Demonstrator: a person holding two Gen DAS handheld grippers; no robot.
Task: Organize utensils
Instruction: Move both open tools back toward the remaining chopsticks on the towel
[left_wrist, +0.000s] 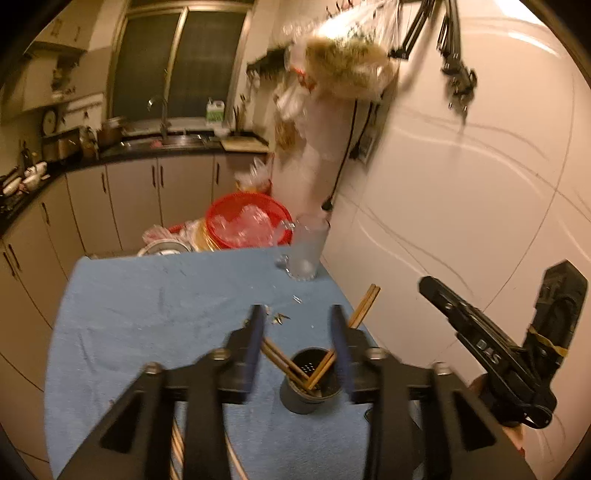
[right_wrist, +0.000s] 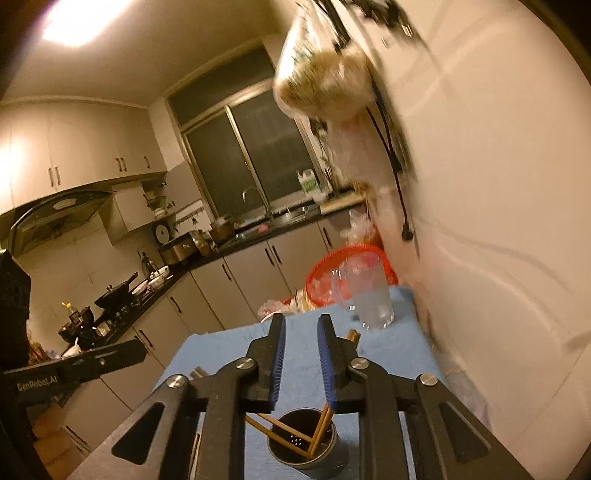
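While both grippers hang above the table, the dark round metal utensil holder stands upright on the blue cloth that covers the table, near its right edge and close to the cream wall. Several brown wooden chopsticks stand inside the holder; they lean against its rim and cross each other, some to the left and some to the right, and the longest ones reach out past the rim toward the wall.

The left gripper has its blue-padded jaws moderately apart. Nothing is pressed between them; the holder and the chopsticks are seen through the gap, below the fingers. The right gripper has its jaws apart too, but narrower, and it also holds nothing. From the right wrist view the same holder sits under the fingers with the chopsticks leaning in it. The right gripper also shows at the right edge of the left wrist view, just beside the wall.

Farther on the cloth, a clear glass mug with a handle stands upright near the wall. Behind the table a red plastic basket lies with clear plastic inside. Small scraps lie on the cloth beside the left finger.
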